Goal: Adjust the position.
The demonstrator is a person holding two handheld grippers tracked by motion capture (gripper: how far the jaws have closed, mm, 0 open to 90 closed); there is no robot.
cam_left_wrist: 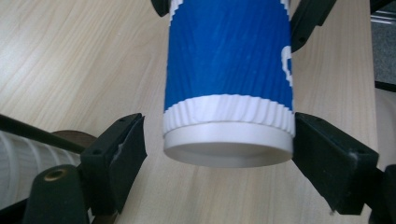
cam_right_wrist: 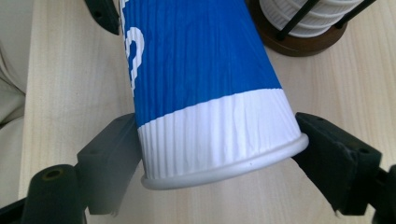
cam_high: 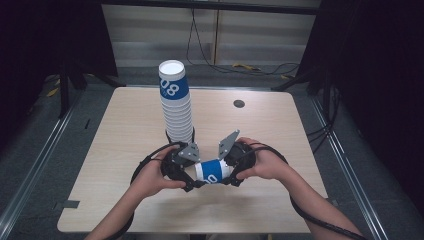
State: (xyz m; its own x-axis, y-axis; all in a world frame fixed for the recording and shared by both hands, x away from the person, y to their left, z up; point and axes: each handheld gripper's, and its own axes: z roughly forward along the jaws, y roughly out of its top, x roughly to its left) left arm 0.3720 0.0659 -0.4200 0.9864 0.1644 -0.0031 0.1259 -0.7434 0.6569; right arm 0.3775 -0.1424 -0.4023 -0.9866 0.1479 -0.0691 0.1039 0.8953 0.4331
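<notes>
A blue-and-white paper cup lies level between the two grippers above the tabletop. The right gripper has its fingers clamped on the cup's rim end. The left gripper has its fingers around the base end, one touching, the other just apart.

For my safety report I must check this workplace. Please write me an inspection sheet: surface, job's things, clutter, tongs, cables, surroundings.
Surface: light wood table, bare apart from a dark disc near the far edge.
Job's things: a blue-and-white cup held level between both tongs; a tall stack upright in a holder with a brown base.
Clutter: nothing seen.
Tongs: left tongs around the cup's bottom, one side touching and a gap on the other; right tongs shut on the rim end.
Cables: black cable loops trail from both tongs; floor cables behind the table.
Surroundings: dark curtains, floor rails, a tape piece.
</notes>
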